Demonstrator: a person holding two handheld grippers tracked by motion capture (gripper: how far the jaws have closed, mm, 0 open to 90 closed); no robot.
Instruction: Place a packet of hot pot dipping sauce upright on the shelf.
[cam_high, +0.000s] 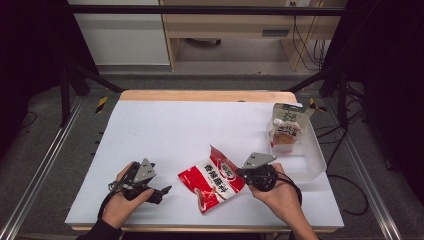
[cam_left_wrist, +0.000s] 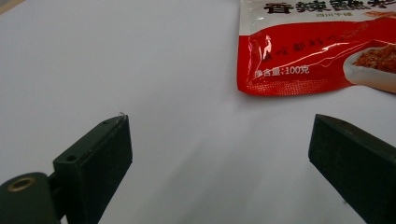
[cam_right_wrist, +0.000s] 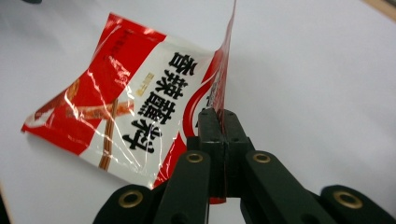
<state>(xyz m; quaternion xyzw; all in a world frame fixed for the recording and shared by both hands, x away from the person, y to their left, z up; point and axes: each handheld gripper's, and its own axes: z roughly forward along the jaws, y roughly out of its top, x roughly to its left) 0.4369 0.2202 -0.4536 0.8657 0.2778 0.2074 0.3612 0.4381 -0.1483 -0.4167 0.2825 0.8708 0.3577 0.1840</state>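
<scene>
One flat red-and-white foil snack pouch (cam_high: 212, 179) with black lettering lies on the one white worktop (cam_high: 165, 130). One clear rectangular plastic tray (cam_high: 312, 162) sits at the worktop's right edge, and in it stands what looks like one green-topped printed bag (cam_high: 286, 129), though it is small and blurred. Two black two-jaw grippers are counted: a left gripper (cam_high: 161, 192) and a right gripper (cam_high: 241, 173).

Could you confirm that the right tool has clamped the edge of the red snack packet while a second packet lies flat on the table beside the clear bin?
Not quite: in the high view the second packet stands inside the clear bin, not beside it. The right tool does clamp the red snack packet by its edge.
</scene>
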